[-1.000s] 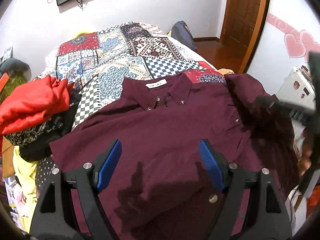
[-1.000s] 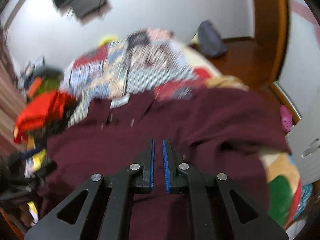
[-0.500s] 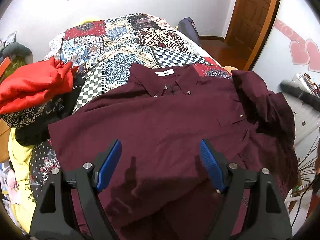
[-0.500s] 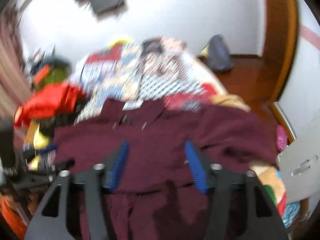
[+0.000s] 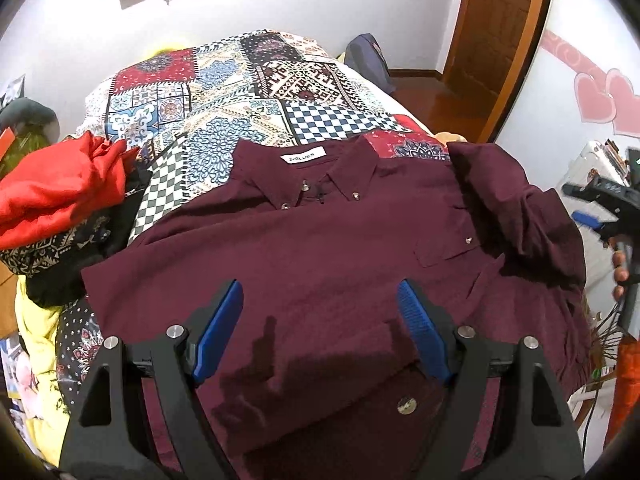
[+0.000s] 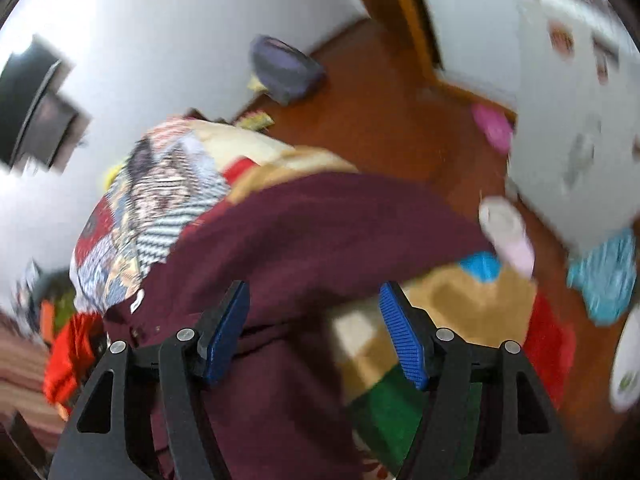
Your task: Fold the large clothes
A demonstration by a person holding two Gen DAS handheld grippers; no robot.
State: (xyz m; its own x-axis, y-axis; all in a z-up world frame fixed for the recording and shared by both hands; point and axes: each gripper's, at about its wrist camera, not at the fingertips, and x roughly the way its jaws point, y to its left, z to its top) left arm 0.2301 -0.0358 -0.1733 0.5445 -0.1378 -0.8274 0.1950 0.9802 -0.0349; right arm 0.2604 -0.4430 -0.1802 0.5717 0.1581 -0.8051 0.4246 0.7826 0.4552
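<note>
While your left gripper (image 5: 320, 332) hangs over the bed, its blue pads stand wide apart with nothing pinched between them. Directly ahead of it and beneath it lies the maroon shirt (image 5: 320, 248), spread front-up across the patchwork bedspread (image 5: 224, 92), its collar (image 5: 304, 176) at the far end from the fingers. Off to the left of the fingers sits a heap of red cloth (image 5: 60, 192). To the far right, past the shirt's bunched sleeve (image 5: 532, 224), you can see your right gripper (image 5: 600, 208) in your hand (image 5: 620, 272), clear of the fabric.

From your right gripper's (image 6: 316, 328) own camera, blurred and tilted, the jaws are parted and hold nothing. The shirt (image 6: 320, 232) lies ahead of and under the left finger, while the right finger sits over the multicoloured blanket (image 6: 460, 304) at the bed's edge. Beyond the fingertips is the wooden floor (image 6: 380, 112), with a pink slipper (image 6: 492, 128) to the upper right.
</note>
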